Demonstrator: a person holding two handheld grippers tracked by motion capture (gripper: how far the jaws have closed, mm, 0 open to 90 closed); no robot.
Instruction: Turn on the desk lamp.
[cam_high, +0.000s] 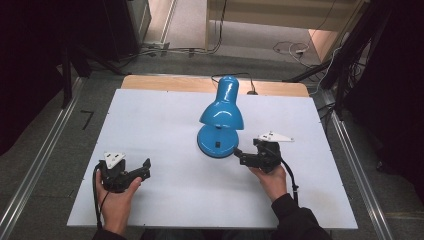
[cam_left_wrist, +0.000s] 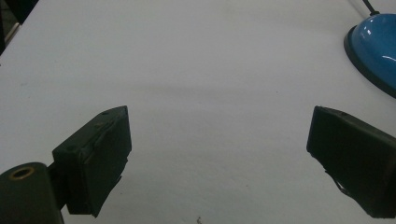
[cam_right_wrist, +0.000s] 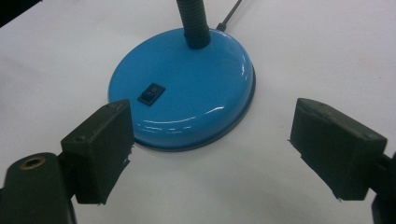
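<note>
Just in front of the blue desk lamp (cam_high: 220, 120), on its right side, the right gripper (cam_high: 239, 156) is held with its jaws spread wide and nothing between them; in the right gripper view the lamp's round base (cam_right_wrist: 187, 88) lies just ahead of the jaws, the black rocker switch (cam_right_wrist: 151, 93) on its top facing them. The lamp itself stands upright near the middle of the white table (cam_high: 150, 120), its shade bent forward over the base. Well to the left of the lamp, the left gripper (cam_high: 145, 167) is kept low over bare table, likewise released and empty. Nothing has yet been touched: the approach to the base appears nearly made, while any press of the switch or grasp of the lamp is judged still to be done.
</note>
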